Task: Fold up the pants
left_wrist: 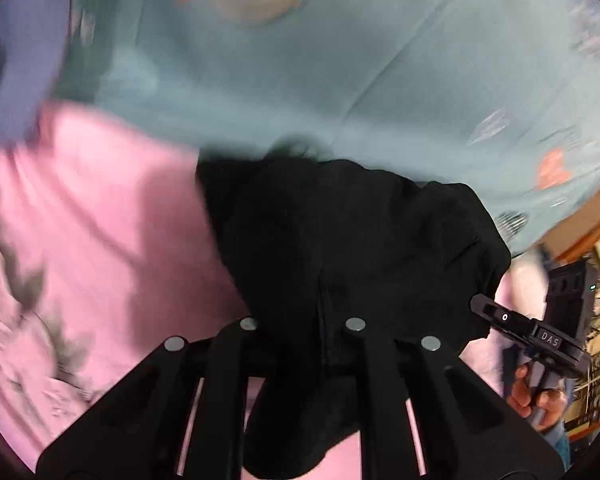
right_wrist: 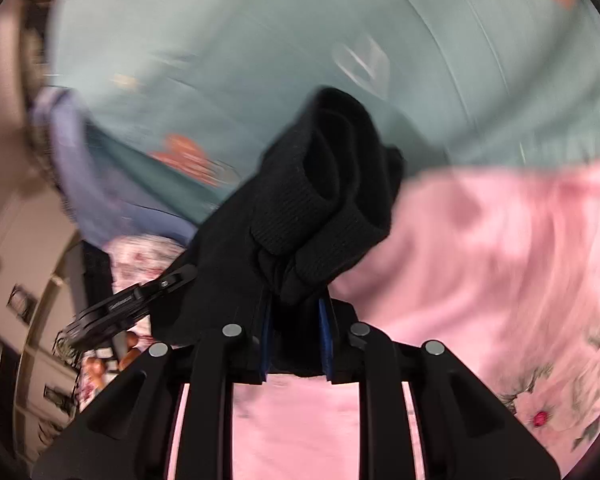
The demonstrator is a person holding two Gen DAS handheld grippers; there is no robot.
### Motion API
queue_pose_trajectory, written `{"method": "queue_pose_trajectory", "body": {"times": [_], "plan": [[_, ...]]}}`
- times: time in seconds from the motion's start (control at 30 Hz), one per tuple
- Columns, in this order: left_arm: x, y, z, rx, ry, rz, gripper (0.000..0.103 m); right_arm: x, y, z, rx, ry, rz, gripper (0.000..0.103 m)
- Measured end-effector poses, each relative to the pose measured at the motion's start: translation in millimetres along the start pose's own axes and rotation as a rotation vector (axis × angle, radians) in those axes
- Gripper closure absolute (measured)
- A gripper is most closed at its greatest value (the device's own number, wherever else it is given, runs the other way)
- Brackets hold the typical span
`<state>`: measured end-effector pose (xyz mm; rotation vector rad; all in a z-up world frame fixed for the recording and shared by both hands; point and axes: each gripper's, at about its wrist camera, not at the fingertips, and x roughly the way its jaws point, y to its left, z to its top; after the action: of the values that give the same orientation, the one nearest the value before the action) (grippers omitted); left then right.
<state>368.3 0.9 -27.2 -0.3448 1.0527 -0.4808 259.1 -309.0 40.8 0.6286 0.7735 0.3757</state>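
Note:
The black pants (left_wrist: 340, 240) hang bunched between both grippers, lifted above the bed. My left gripper (left_wrist: 302, 320) is shut on the pants' cloth, which drapes over and hides its fingertips. My right gripper (right_wrist: 296, 312) is shut on the ribbed black cuff end (right_wrist: 320, 200), its blue pads (right_wrist: 324, 332) showing at either side of the cloth. The right gripper also shows at the right of the left wrist view (left_wrist: 512, 322), touching the pants' edge. The left gripper shows at the left of the right wrist view (right_wrist: 132, 300).
A pink floral sheet (left_wrist: 80, 240) covers the near part of the bed; a teal patterned blanket (left_wrist: 300, 80) lies beyond it. A blue cloth (right_wrist: 72, 160) lies at the bed's far left edge. A wooden bed frame edge (left_wrist: 592, 236) and room furniture are at the right.

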Motion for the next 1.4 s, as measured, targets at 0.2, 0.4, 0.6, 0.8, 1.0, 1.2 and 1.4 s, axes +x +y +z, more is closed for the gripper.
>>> {"method": "queue_pose_trajectory", "body": {"times": [0.2,0.4,0.6,0.8,1.0,1.2,1.4], "plan": [[16.2,11.6,-18.7,0.025,-0.084,0.015,0.072,66.7,-67.3,-42.2,0.113,0.064,-0.078,0.08],[-35.4,19.2,-30.1,0.053,-0.149,0.196,0.017,58.6,-55.8,-35.6,0.121,0.096,-0.171,0.051],[-119.9,-1.4,-51.6,0.143,-0.254,0.434,0.015,-14.0,-8.0,-23.8,0.029,0.004,-0.211,0.049],[-185.7,-77.4,-122.5,0.288,-0.413,0.498,0.002,-115.6,64.0,-73.5,-0.228,-0.136,-0.25,0.035],[-209.0,-127.6,-219.0,0.387,-0.521,0.528,0.002,-163.0,74.7,-184.1,-0.356,-0.251,-0.352,0.01],[-197.7,-151.2,-270.5,0.41,-0.525,0.474,0.002,-160.0,49.2,-249.1,-0.297,-0.233,-0.395,0.01],[-168.8,-146.9,-280.2,0.391,-0.469,0.47,0.002,-140.3,42.0,-272.1,-0.335,-0.232,-0.466,0.01]]}}
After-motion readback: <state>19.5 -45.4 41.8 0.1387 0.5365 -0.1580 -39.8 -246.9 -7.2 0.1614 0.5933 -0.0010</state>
